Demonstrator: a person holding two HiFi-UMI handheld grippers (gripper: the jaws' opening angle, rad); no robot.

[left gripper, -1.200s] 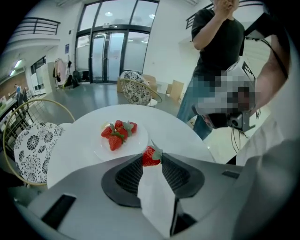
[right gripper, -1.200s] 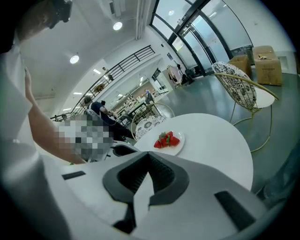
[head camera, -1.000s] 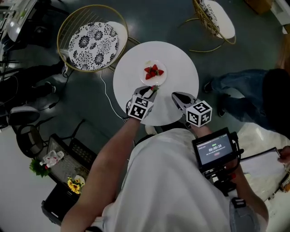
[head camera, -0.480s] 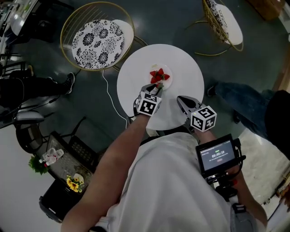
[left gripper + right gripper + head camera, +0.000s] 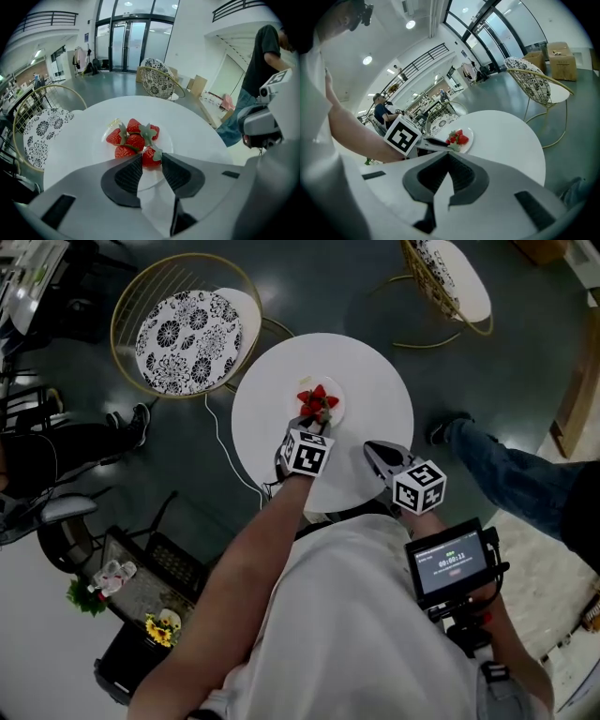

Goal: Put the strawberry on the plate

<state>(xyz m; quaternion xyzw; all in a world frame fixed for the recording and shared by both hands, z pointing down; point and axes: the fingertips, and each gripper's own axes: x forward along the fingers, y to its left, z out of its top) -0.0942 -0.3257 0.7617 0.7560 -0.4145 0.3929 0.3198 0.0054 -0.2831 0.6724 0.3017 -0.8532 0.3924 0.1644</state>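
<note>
Over the near edge of the plate, the left tool pinches a strawberry right beside the heap of strawberries, held low, I'd guess, so it won't roll when let go. The right tool hangs shut and empty (out of the way) by the round white surface's near edge. Wire chairs with patterned cushions stand on the dark floor.

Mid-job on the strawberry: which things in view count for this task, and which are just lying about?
Belongs to the job:
left gripper, shut on the strawberry
plate, holding other strawberries
white table

Just lying about:
right gripper, shut and empty
patterned chair
second chair
floor cable
</note>
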